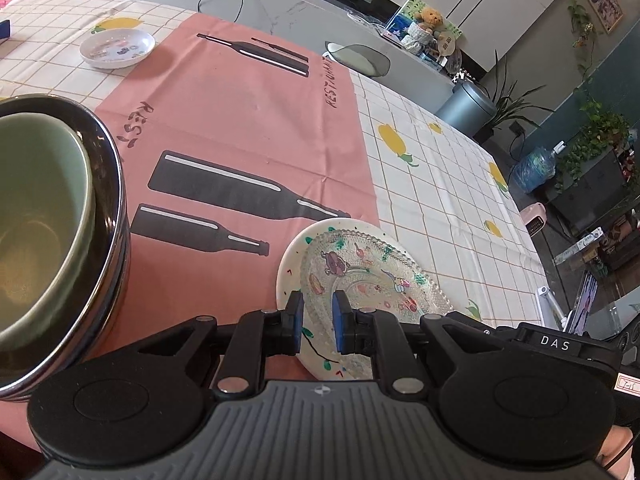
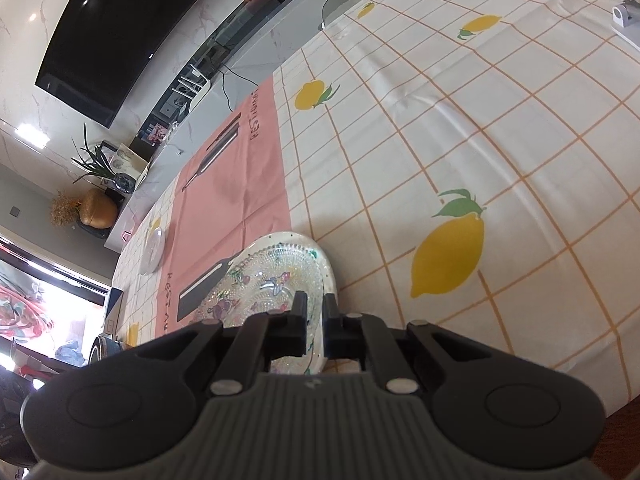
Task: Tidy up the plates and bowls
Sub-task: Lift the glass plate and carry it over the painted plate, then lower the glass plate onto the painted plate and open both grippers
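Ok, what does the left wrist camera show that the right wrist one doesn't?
Only the left wrist view shows the pale green ceramic bowl nested inside the dark steel-rimmed bowl, and a brown teddy bear on the far counter. Only the right wrist view shows the wall-mounted black television and a golden round vase. Both show the clear patterned glass plate stacked on the white painted plate, the small white dish and the pink bottle-print placemat.

Left hand-held gripper [image 1: 317,320] jaws slightly parted; right hand-held gripper [image 2: 314,322] jaws narrowly parted, tilted.
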